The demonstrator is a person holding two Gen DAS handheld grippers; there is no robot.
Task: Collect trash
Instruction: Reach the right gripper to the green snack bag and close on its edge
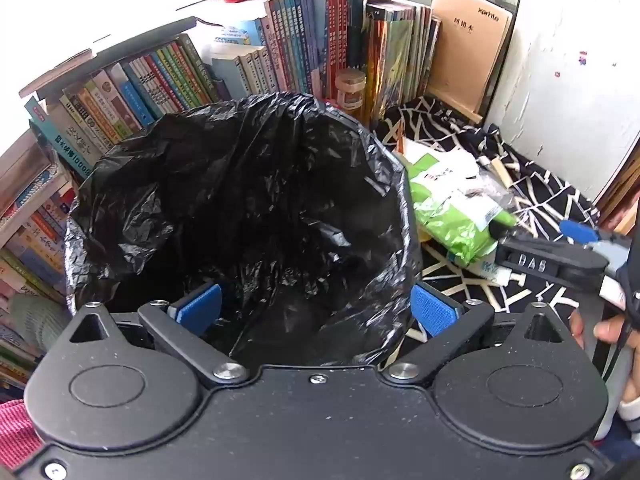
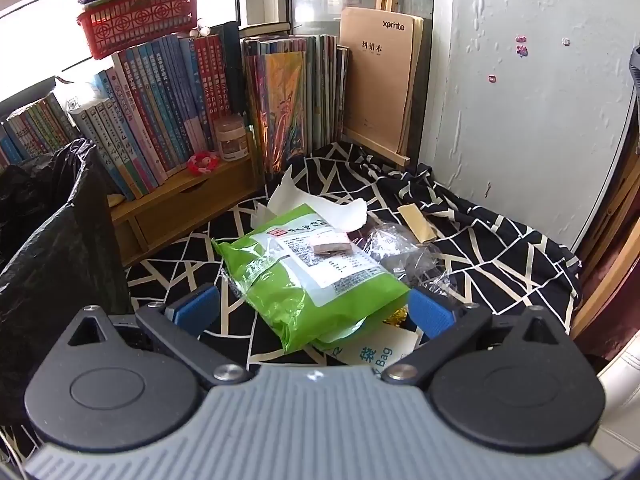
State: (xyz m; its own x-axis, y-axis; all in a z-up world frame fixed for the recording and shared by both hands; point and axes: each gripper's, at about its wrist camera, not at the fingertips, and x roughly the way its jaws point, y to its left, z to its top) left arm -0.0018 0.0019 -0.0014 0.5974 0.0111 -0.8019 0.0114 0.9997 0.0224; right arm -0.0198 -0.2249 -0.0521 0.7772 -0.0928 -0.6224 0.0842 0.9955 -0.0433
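Observation:
A bin lined with a black trash bag [image 1: 248, 216] fills the left wrist view, and its inside looks dark. My left gripper [image 1: 316, 310] is open over its near rim, with nothing between the blue pads. To the right of the bin, a green snack bag [image 2: 312, 276] lies on white paper [image 2: 320, 208], with a small pink piece [image 2: 330, 246] on top. A clear wrapper [image 2: 404, 248] and a printed white bag [image 2: 376, 352] lie beside it. My right gripper [image 2: 314, 312] is open, straddling the green bag's near end without pressing it. The right gripper [image 1: 536, 236] also shows beside the green bag [image 1: 452, 208].
The trash sits on a black-and-white patterned cloth [image 2: 500, 248]. Rows of books [image 2: 160, 112] stand behind, with a red basket [image 2: 136, 16] on top and a jar [image 2: 231, 136] on a wooden shelf. A brown notebook [image 2: 378, 80] leans on an easel beside the wall [image 2: 532, 100].

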